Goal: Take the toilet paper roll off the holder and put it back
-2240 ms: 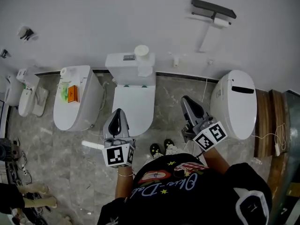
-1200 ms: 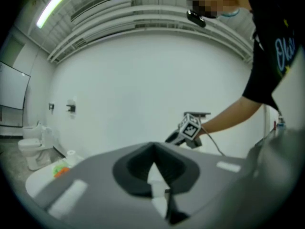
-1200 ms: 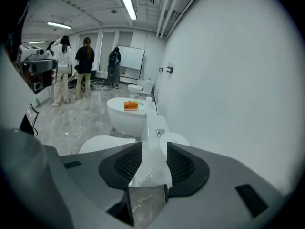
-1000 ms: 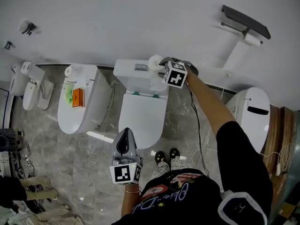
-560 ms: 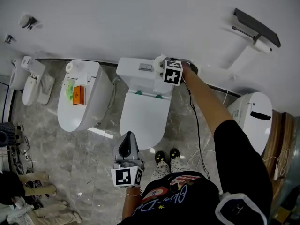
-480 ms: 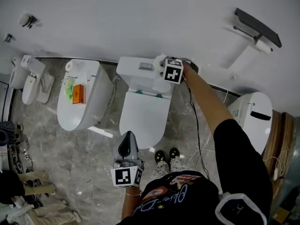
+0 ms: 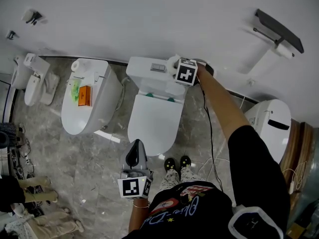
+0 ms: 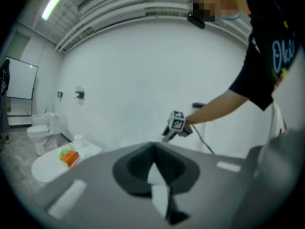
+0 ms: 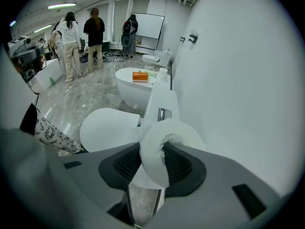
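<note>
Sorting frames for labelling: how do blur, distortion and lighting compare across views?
Head view: evenly lit, sharp, straight edges bowed. Left gripper view: heavy fisheye, dark corners, soft focus, glaring ceiling strip light. Right gripper view: same fisheye, but the white toilet paper roll between the jaws is crisp.

a plain white wall (image 7: 124, 19) meets a grey marbled floor (image 7: 65, 153); white toilets (image 7: 152, 113) stand in a row along it, a strip light (image 8: 55, 1) glows overhead.

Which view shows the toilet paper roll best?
Right gripper view: the toilet paper roll fills the centre, its wall pinched by the right hand-held gripper. Head view shows just a sliver by that gripper; left gripper view barely shows it.
</note>
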A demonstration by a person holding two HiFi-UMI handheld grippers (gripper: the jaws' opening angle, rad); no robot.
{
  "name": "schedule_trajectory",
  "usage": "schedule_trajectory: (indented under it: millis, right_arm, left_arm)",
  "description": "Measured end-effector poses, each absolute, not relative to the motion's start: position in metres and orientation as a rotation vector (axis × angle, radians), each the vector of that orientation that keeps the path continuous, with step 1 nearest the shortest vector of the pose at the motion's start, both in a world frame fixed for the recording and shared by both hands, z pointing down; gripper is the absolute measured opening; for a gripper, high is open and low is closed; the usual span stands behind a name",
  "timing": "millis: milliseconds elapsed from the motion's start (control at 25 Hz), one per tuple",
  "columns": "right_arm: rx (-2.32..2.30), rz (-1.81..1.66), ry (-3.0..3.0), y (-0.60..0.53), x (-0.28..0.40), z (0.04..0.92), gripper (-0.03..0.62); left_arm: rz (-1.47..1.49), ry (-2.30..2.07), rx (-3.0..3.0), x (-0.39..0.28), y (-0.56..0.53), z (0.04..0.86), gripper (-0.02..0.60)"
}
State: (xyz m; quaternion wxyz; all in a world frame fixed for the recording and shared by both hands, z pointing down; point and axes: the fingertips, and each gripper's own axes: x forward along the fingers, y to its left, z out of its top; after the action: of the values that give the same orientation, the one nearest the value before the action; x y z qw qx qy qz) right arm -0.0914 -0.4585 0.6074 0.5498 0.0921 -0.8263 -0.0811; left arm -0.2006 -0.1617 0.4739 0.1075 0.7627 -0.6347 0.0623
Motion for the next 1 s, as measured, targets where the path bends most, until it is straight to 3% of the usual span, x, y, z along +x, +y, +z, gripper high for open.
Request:
schedule_trajectory:
  millis: [360, 1000]
  right_arm:
    - [0.424, -0.210, -2.152, -0.440, -0.083, 0.584, 0.141]
    - [1.164, -0.013, -3.021, -0.241, 0.014, 0.385, 0.141]
  left_arm:
    - [0.172, -1.891, 2.258, -0.203, -0.157, 0.469, -0.002]
    - [0.026, -2.000, 2.467, -0.200, -0.156, 0.377, -0.002]
